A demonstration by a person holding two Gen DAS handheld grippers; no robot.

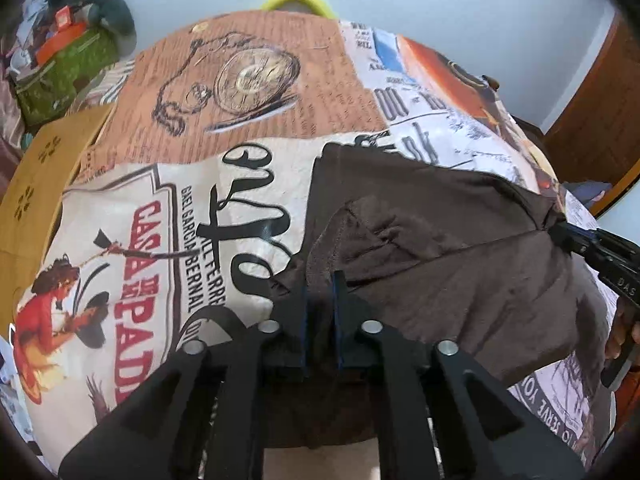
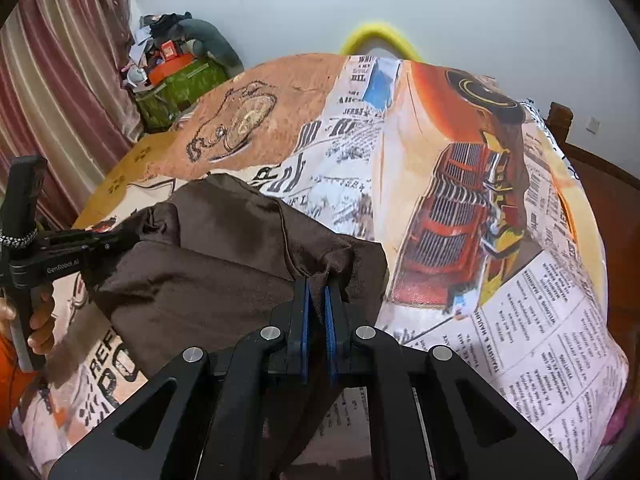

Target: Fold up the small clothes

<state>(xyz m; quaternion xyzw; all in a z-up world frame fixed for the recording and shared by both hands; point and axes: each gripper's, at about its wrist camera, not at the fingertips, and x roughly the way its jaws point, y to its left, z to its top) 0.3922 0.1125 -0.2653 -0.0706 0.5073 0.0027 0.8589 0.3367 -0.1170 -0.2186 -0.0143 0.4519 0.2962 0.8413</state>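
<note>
A small dark brown garment [image 1: 460, 264] lies partly folded on a table covered with a printed cloth [image 1: 160, 240]. My left gripper [image 1: 321, 280] is shut on its near left edge. My right gripper [image 2: 317, 284] is shut on a bunched corner of the brown garment [image 2: 208, 264]. In the left wrist view the right gripper [image 1: 560, 236] pinches the garment's right corner. In the right wrist view the left gripper [image 2: 124, 238] pinches the garment's left corner. The cloth is stretched between the two grippers and raised a little off the table.
The printed tablecloth [image 2: 460, 200] shows a pocket watch, newsprint and a red truck. A green box with clutter [image 2: 180, 84] stands at the far left by a pink curtain [image 2: 60, 100]. A yellow chair back [image 2: 376, 36] stands behind the table. A wooden piece of furniture [image 1: 592, 112] stands at the right.
</note>
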